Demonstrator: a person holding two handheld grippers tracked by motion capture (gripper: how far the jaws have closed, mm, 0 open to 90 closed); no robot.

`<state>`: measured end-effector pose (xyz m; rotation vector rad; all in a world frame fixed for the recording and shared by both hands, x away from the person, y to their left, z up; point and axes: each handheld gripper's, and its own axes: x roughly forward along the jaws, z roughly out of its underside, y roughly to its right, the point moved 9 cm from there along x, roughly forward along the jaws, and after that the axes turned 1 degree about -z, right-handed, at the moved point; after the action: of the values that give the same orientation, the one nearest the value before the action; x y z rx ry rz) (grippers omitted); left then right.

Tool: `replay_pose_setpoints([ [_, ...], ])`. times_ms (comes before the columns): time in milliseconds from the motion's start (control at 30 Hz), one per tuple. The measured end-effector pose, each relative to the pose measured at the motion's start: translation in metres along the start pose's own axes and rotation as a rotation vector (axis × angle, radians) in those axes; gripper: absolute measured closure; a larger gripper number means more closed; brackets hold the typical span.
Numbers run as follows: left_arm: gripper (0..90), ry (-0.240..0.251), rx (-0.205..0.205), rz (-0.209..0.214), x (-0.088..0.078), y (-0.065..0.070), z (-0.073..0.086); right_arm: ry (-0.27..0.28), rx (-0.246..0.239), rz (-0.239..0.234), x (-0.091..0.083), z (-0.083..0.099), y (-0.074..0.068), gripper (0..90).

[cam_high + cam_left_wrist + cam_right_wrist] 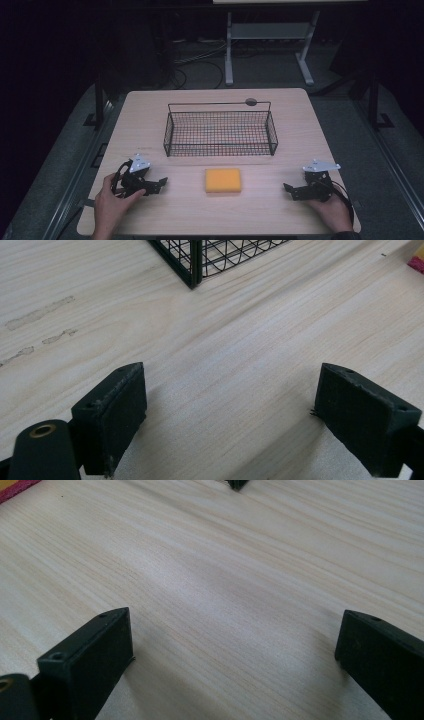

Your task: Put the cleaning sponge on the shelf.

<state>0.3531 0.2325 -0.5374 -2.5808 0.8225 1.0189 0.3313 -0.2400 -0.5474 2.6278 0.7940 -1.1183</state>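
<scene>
Left tool (pixel 161 183) and right tool (pixel 288 190) both gape wide, empty, on counter (pixel 150 120); orange sponge (pixel 223 180) between; basket (pixel 192 262) cut off at frame edge.

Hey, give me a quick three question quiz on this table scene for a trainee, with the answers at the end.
1. True or false: the sponge lies inside the basket.
2. Which gripper is open: A the left gripper alone, B the right gripper alone, C both?
3. What lies between the two grippers on the table?

Key: 1 false, it lies on the table in front of the basket. 2 C. 3 the sponge.
</scene>
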Motion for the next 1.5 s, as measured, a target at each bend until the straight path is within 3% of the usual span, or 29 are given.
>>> replay_pose_setpoints([
  [300, 12.5, 0.0, -0.002, -0.002, 0.0, 0.0, 0.0, -0.018, 0.005, -0.027, -0.006, -0.004, -0.001, 16.8],
  [467, 12.6, 0.001, -0.004, -0.003, 0.0, 0.0, 0.0, -0.007, -0.023, -0.079, -0.012, -0.013, -0.013, 34.1],
  [667, 12.7, 0.001, -0.004, -0.003, 0.0, 0.0, 0.0, -0.016, -0.048, -0.15, -0.015, -0.022, -0.028, 62.3],
  [933, 12.6, 0.002, -0.004, -0.003, 0.0, 0.0, 0.0, -0.023, -0.078, -0.197, -0.019, -0.032, -0.039, 87.8],
  [1500, 12.7, 0.003, -0.005, -0.002, 0.0, 0.0, 0.0, -0.049, -0.164, -0.301, -0.012, -0.05, -0.073, 89.9],
])
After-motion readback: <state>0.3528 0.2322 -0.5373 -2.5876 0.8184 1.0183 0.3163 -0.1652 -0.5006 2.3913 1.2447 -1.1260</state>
